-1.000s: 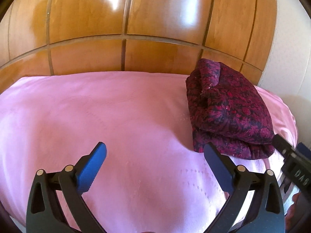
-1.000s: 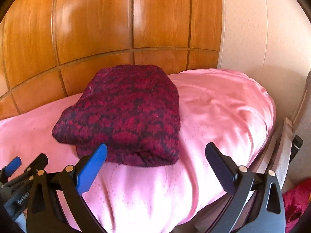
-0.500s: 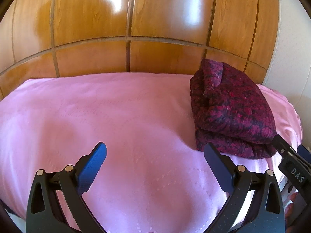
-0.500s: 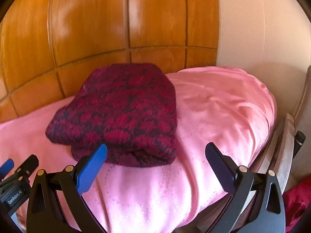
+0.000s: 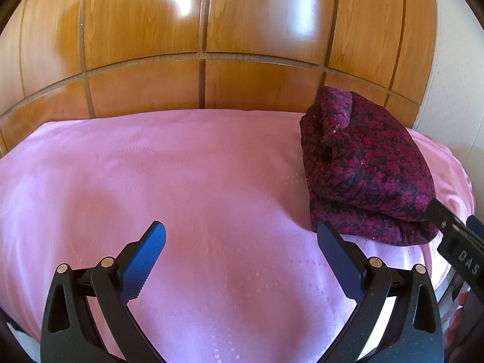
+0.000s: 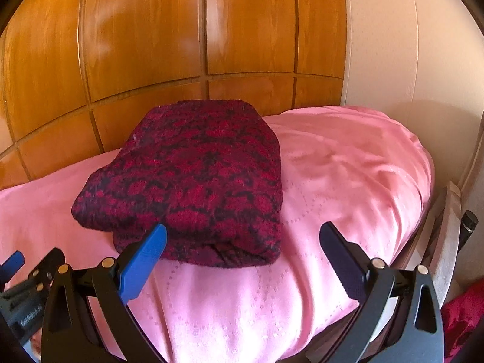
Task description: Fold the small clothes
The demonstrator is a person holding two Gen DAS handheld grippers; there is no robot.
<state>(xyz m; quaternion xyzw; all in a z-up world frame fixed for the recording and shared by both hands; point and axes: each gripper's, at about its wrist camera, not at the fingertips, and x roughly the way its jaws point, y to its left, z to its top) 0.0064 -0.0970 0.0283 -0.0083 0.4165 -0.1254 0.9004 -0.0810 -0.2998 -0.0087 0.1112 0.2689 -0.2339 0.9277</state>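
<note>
Left gripper (image 5: 240, 242): jaws spread wide, nothing between them, poised above bare pink bedspread (image 5: 181, 181). Right gripper (image 6: 242, 243): jaws likewise spread wide and empty.

Folded garment (image 6: 193, 178), dark red with a black pattern: lies in a compact bundle on the bedspread, ahead of the right gripper and toward its left finger (image 6: 142, 261), whose blue pad overlaps the bundle's near edge in the right wrist view; contact cannot be confirmed. From the left gripper, the garment sits ahead and to the right, beyond the right finger (image 5: 338, 260), apart from it.

Wooden panelled wall (image 5: 211, 45): stands directly behind the bed, past both tools. Cream wall (image 6: 408, 60): ahead and right of the right gripper.
</note>
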